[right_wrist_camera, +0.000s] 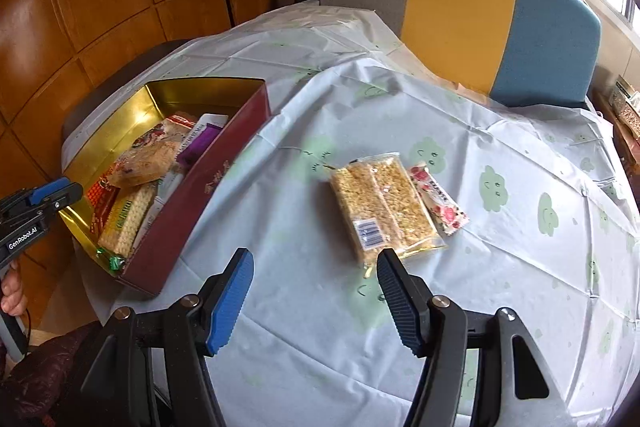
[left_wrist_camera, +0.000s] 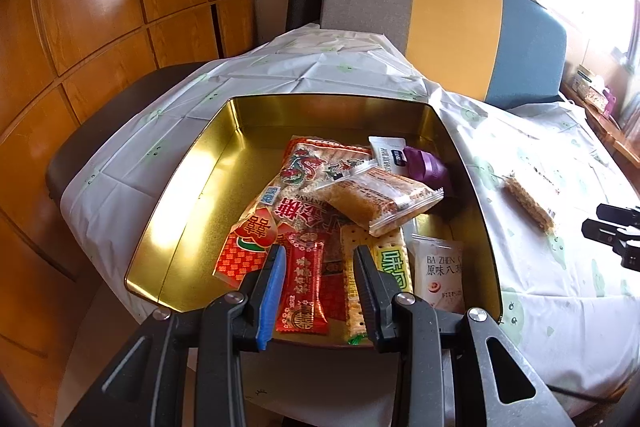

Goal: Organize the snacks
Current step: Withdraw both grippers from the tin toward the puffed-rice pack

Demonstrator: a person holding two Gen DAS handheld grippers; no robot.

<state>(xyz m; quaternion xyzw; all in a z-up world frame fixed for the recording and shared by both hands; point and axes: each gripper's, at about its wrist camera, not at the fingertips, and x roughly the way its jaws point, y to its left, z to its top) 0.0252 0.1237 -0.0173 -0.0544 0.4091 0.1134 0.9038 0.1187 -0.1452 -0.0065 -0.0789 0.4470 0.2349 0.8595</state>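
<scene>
**Two snacks left on the cloth, tin half full**

Still out on the cloud-print tablecloth: a clear twin-pack of puffed-rice bars, and touching its right edge a small floral-wrapped bar. Both well apart from the tin, just ahead of the right gripper, jaws parted wide and empty, nothing between the pads.

Likely light and crumbly, that rice pack: crinkly film, slippery, contents easily crushed. Best taken across the short width near the nearer end, with a gentle squeeze only. Floral bar thin and flat to the cloth, harder to get under; probably a pinch at the crimped end seam.

Open gold-lined tin, maroon outside, at the table's left edge. Inside, heaped toward the near and right side: a dragon-print pack, a clear-wrapped rice cake on top, a purple packet, a red foil bar, crackers, a white pouch. Far left corner bare.

Left gripper over the near rim, jaws narrowly apart, holding nothing.
</scene>
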